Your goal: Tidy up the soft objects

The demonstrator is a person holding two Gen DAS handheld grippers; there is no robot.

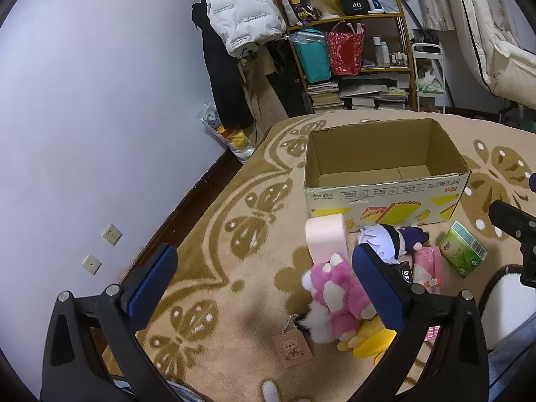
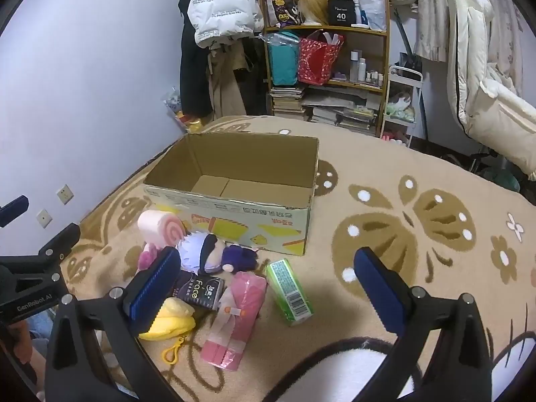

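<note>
An open empty cardboard box stands on the patterned rug. In front of it lie a pink roll cushion, a white-haired plush doll, a pink furry plush, a yellow plush, a dark tissue pack, a pink tissue pack and a green tissue pack. My left gripper is open above the rug, left of the pink plush. My right gripper is open over the tissue packs.
A wooden shelf with bags, books and bottles stands behind the rug. Coats hang by the wall. A white chair is at the right. A black-and-white plush lies near the front edge.
</note>
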